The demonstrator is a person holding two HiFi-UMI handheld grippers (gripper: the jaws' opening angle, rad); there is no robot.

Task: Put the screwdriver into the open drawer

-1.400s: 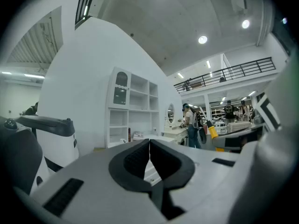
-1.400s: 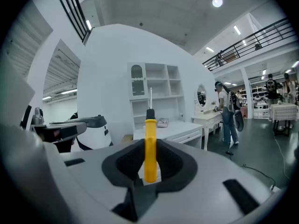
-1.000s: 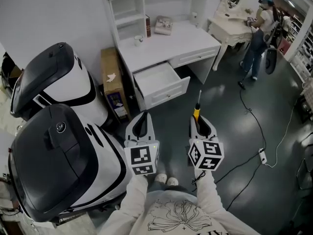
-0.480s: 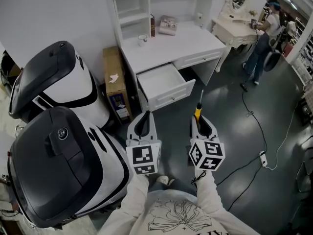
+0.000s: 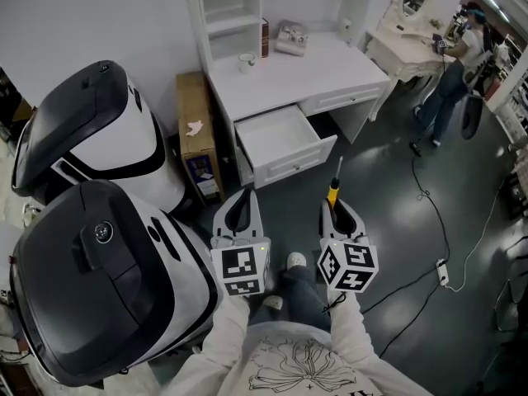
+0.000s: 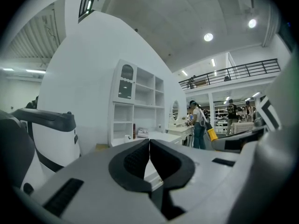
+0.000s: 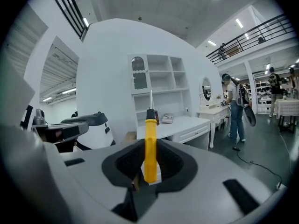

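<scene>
My right gripper [image 5: 333, 204] [image 7: 150, 149] is shut on a screwdriver [image 5: 333, 188] [image 7: 150, 143] with a yellow handle; its metal shaft points ahead toward the white desk [image 5: 313, 64]. The open drawer [image 5: 280, 137] juts out of the desk's left side, its white inside bare, a short way ahead of both grippers. In the head view my left gripper [image 5: 240, 209] [image 6: 149, 149] is held level beside the right one, its dark pads closed together with nothing between them.
Two large white and black machines [image 5: 99, 246] stand close on the left. A brown cardboard box [image 5: 195, 134] leans between them and the desk. A cup [image 5: 246, 58] and a book [image 5: 292, 38] sit on the desk. A person [image 5: 450, 81] stands at a white dressing table [image 5: 408, 44]; cables [image 5: 429, 213] cross the dark floor.
Both grippers, held side by side, have moved forward toward the desk, so the open drawer lies nearer in the head view. The screwdriver stays gripped in the right gripper.
</scene>
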